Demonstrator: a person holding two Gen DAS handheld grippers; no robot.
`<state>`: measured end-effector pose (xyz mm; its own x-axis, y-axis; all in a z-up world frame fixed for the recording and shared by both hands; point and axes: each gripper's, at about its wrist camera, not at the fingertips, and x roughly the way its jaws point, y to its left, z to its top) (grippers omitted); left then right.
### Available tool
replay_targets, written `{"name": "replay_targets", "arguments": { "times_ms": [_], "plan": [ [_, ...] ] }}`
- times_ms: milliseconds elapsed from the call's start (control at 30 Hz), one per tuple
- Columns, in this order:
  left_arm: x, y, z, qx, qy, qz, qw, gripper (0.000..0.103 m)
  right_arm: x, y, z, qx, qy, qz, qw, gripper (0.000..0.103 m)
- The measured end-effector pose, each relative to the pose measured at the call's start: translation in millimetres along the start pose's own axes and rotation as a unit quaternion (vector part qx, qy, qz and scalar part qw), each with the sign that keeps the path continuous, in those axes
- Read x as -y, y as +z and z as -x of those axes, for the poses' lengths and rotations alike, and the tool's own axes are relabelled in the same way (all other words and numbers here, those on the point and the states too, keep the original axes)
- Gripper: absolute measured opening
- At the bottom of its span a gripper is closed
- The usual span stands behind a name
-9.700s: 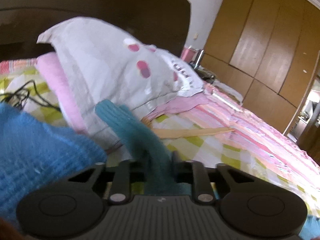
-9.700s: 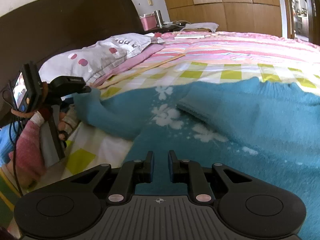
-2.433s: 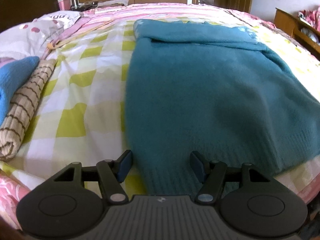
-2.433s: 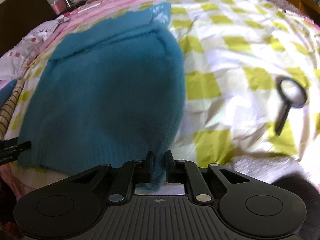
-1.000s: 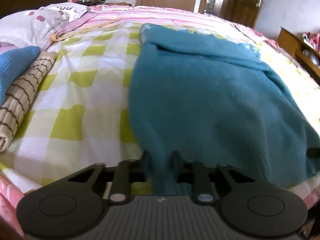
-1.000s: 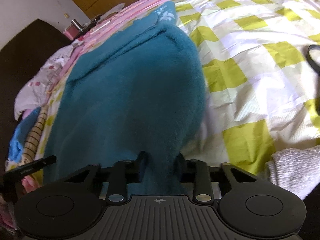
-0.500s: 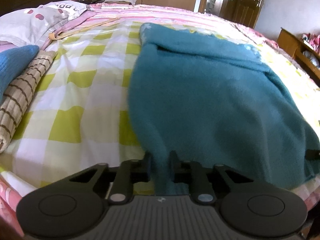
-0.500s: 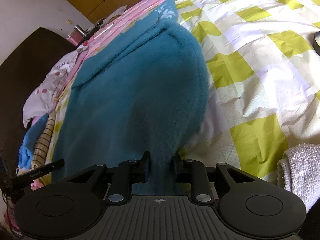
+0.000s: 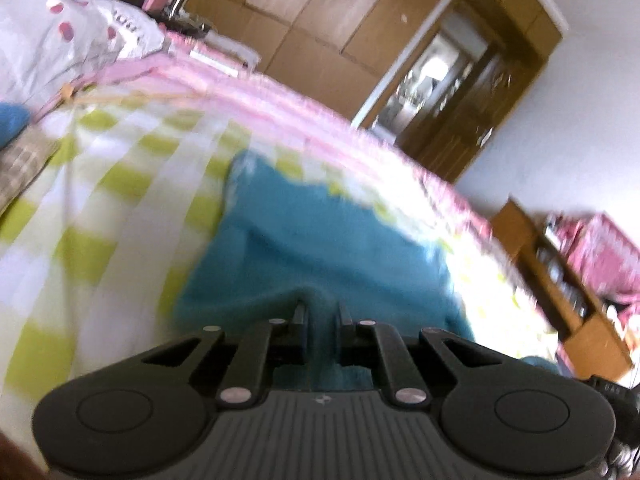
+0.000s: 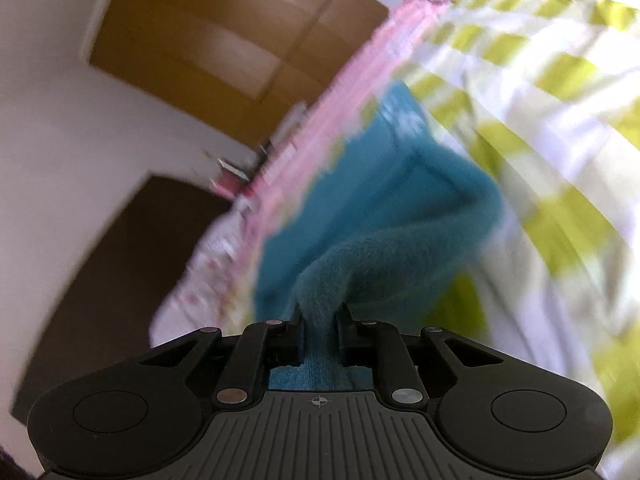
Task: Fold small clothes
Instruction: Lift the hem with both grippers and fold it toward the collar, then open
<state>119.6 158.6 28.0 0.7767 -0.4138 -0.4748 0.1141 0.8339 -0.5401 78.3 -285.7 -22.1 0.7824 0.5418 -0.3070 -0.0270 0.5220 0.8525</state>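
Note:
A teal knit sweater (image 9: 320, 248) lies on the green-and-white checked bed sheet (image 9: 100, 208). My left gripper (image 9: 321, 312) is shut on the sweater's hem and holds it raised over the body of the garment. My right gripper (image 10: 320, 314) is shut on the other hem corner of the sweater (image 10: 384, 208), which rises in a bunched ridge from the jaws toward the far collar end. Both views are motion-blurred.
A white pillow with pink spots (image 9: 68, 40) and folded blue and striped clothes (image 9: 20, 148) lie at the left. A pink striped blanket (image 9: 320, 120) runs along the bed's far side. Wooden wardrobes (image 9: 320, 20) and a low shelf (image 9: 560, 280) stand beyond.
Both grippers, shut on the hem, have lifted and swung it forward toward the collar end. The sweater now looks shorter and doubled over, and both cameras have tilted upward.

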Motion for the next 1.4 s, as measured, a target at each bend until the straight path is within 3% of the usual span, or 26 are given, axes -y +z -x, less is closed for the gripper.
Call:
{"name": "replay_targets", "arguments": {
  "times_ms": [133, 367, 633, 833, 1100, 1200, 1333, 1400],
  "plan": [
    [-3.6, 30.7, -30.5, 0.032, -0.002, 0.009, 0.9994, 0.017, -0.7, 34.7, -29.0, 0.03, 0.017, -0.022, 0.999, 0.014],
    [-16.5, 64.6, -80.7, 0.057, 0.018, 0.02, 0.998, 0.017, 7.6, 83.4, -79.7, 0.063, 0.008, -0.041, 0.997, 0.014],
    [-29.2, 86.5, -125.9, 0.06, 0.056, 0.015, 0.9965, 0.017, 21.3, 120.4, -129.4, 0.083, -0.023, -0.059, 0.995, 0.014],
    [-32.4, 94.4, -155.3, 0.047, 0.071, 0.008, 0.9964, 0.016, 38.3, 133.5, -161.8, 0.085, -0.04, -0.099, 0.991, 0.014],
    [-41.0, 100.1, -173.5, 0.037, 0.079, 0.026, 0.9959, 0.019, 46.7, 147.5, -189.5, 0.091, -0.06, -0.102, 0.989, 0.014],
    [-45.8, 101.3, -173.6, 0.034, 0.074, 0.052, 0.9953, 0.023, 52.0, 151.4, -198.1, 0.076, -0.061, -0.112, 0.989, 0.019],
    [-43.2, 102.1, -173.4, 0.036, 0.074, 0.052, 0.9952, 0.028, 51.3, 154.8, -195.5, 0.086, -0.025, -0.131, 0.987, 0.048],
    [-41.6, 102.3, -172.1, 0.042, 0.076, 0.058, 0.9945, 0.031, 46.8, 158.9, -194.3, 0.094, -0.007, -0.121, 0.988, 0.051]
  ]
}}
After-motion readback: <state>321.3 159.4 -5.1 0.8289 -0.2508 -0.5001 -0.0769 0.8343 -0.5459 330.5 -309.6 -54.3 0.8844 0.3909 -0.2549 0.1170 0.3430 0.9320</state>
